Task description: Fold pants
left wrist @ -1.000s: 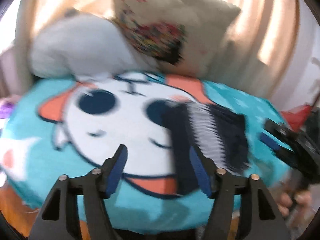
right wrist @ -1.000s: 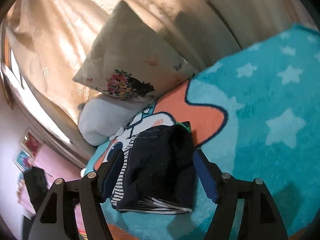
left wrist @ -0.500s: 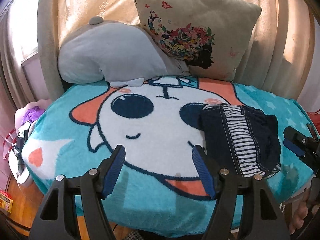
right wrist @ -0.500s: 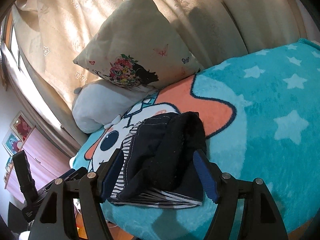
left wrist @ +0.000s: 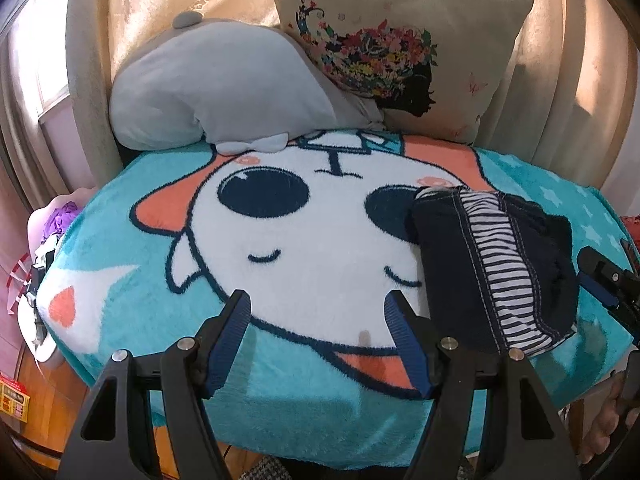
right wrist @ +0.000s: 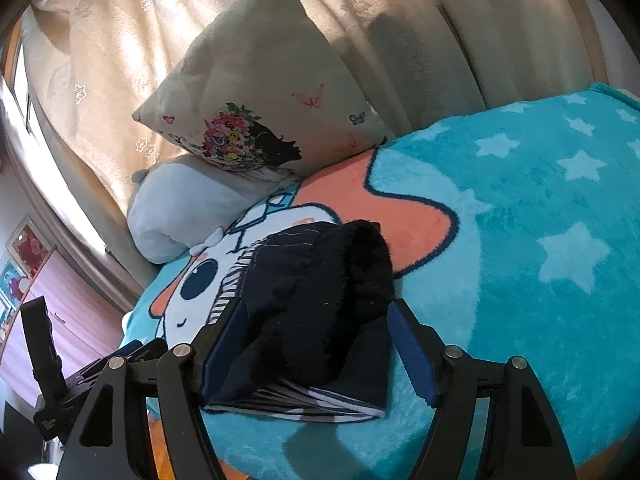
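The dark navy pants (left wrist: 492, 268) with a striped lining lie folded in a compact bundle on the right part of the turquoise cartoon blanket (left wrist: 120, 280). My left gripper (left wrist: 320, 340) is open and empty, hovering over the blanket's front edge, left of the pants. My right gripper (right wrist: 316, 344) is open, its jaws standing either side of the folded pants (right wrist: 312, 312) at their near edge, not closed on them. The right gripper also shows in the left wrist view (left wrist: 608, 284), at the pants' right side.
A grey plush pillow (left wrist: 216, 84) and a beige floral cushion (left wrist: 392, 40) lean against beige curtains (right wrist: 360, 20) at the back. Wooden floor (left wrist: 40, 408) and clutter lie beyond the blanket's left edge. The left gripper's body shows at lower left in the right wrist view (right wrist: 60, 384).
The left gripper has drawn back and steadied, moving left away from the pants. The right gripper has come closer to the folded pants. Both stay open.
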The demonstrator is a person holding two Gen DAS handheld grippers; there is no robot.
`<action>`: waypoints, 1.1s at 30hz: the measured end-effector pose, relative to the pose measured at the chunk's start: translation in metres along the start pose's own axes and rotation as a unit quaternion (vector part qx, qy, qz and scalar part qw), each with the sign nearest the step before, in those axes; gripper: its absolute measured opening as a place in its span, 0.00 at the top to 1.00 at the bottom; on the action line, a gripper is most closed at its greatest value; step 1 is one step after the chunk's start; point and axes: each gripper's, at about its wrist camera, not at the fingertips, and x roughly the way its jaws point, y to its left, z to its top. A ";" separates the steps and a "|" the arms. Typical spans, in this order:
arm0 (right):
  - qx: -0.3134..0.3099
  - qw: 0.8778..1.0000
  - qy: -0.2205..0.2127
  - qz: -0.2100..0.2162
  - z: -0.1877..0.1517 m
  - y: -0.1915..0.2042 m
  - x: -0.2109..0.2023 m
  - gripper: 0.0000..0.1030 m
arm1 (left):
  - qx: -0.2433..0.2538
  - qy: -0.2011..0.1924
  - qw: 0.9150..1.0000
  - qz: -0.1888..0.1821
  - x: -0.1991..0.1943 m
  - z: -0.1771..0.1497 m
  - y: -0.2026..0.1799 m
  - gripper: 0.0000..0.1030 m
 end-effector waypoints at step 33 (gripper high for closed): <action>0.056 0.998 0.036 0.023 0.018 -0.039 0.017 0.20 | -0.070 0.084 0.962 -0.251 0.058 0.040 -0.009 0.28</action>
